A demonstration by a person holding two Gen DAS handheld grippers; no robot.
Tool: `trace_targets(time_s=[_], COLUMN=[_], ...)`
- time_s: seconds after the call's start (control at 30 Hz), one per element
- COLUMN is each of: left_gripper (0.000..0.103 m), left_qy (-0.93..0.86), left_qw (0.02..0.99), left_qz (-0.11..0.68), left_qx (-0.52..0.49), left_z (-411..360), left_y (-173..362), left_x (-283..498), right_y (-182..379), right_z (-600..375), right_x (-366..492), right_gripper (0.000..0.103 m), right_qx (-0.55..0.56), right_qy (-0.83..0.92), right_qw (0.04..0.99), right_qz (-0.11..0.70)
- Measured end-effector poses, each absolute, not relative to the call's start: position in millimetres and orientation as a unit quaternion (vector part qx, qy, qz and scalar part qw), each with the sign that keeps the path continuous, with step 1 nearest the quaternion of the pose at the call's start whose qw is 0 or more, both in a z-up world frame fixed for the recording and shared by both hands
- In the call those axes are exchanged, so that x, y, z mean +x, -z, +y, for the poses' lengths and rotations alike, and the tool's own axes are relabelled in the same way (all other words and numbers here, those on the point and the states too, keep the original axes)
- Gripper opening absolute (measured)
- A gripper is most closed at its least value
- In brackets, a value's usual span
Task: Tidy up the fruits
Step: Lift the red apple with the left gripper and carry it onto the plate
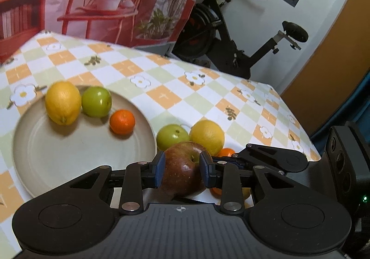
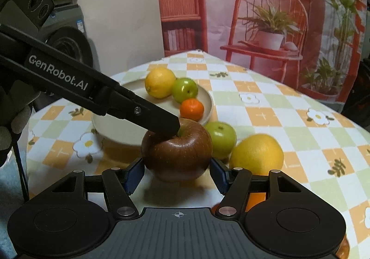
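Left wrist view: left gripper (image 1: 182, 170) clamped on apple (image 1: 182, 173) beside plate (image 1: 46, 157), right gripper (image 2: 177, 174) bracketing it slackly; risk of slip on glossy skin if tugged both ways.

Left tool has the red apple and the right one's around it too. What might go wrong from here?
1. The left tool grips the red apple while the right tool flanks it; moving either may make the tools clash or wrench the apple loose.
2. The green apple and lemon lie close beside it; a sideways lift could set them rolling.
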State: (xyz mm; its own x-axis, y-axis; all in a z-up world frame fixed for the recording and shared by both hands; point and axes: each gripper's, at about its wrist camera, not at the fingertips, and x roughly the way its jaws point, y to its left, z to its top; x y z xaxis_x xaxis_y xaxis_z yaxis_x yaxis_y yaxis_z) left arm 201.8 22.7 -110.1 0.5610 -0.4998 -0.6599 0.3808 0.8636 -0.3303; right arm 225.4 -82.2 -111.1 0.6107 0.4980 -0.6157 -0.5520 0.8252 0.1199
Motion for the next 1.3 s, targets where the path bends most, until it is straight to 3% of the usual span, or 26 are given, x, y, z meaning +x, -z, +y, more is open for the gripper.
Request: trace_targets(time_s=[0.77, 1.3], left_gripper=[0.034, 0.034], left_qy=[0.123, 0.096], left_qw=[0.91, 0.912], left_qz=[0.371, 0.37], left_qx=[-0.138, -0.146], left_z=[147, 157], left_y=[104, 112], left_x=[234, 246], right_y=[106, 118], right_z=[55, 79], right_x=[314, 331], right_gripper=[0.058, 0.058], right_qx=[-0.101, -0.129], right_qy=[-0.393, -0.396], right_qw=[0.853, 0.851], right_qz=[0.33, 0.32])
